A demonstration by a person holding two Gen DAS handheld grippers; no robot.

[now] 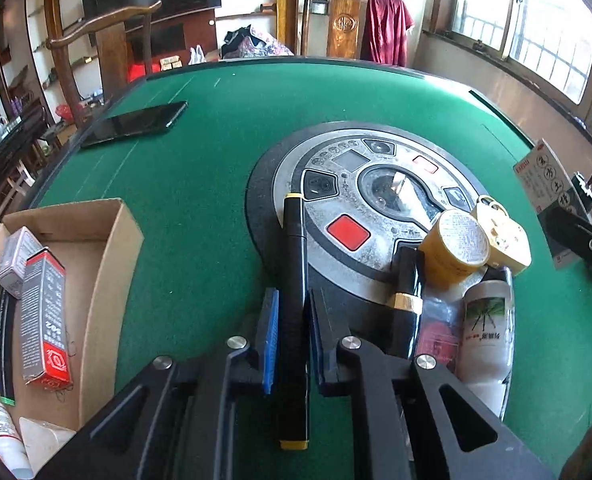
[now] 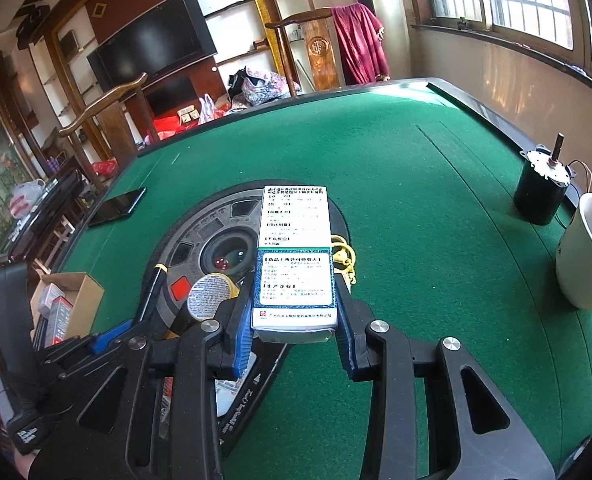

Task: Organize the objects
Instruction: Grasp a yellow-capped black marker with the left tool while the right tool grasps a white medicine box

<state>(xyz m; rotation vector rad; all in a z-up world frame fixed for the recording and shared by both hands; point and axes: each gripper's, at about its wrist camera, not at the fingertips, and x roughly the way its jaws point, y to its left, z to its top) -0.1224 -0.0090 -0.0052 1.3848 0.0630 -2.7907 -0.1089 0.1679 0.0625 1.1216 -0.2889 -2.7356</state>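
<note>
My left gripper (image 1: 290, 320) is shut on a black marker with yellow ends (image 1: 294, 272), held above the green table; the marker also shows in the right wrist view (image 2: 152, 292). My right gripper (image 2: 294, 320) is shut on a white medicine box (image 2: 296, 256) printed with text, which appears at the right edge of the left wrist view (image 1: 543, 184). A cardboard box (image 1: 108, 248) at the left holds a red-and-grey carton (image 1: 44, 320), a small grey carton (image 1: 16, 260) and dark strips. It also shows in the right wrist view (image 2: 84, 296).
On the round control panel (image 1: 347, 176) lie a yellow tin (image 1: 455, 248), a brass padlock (image 1: 499, 236), a white bottle (image 1: 487, 320) and a black-and-gold tube (image 1: 405, 300). A phone (image 1: 136, 122) lies far left. A motor (image 2: 541, 188) and white cup (image 2: 587, 252) stand right.
</note>
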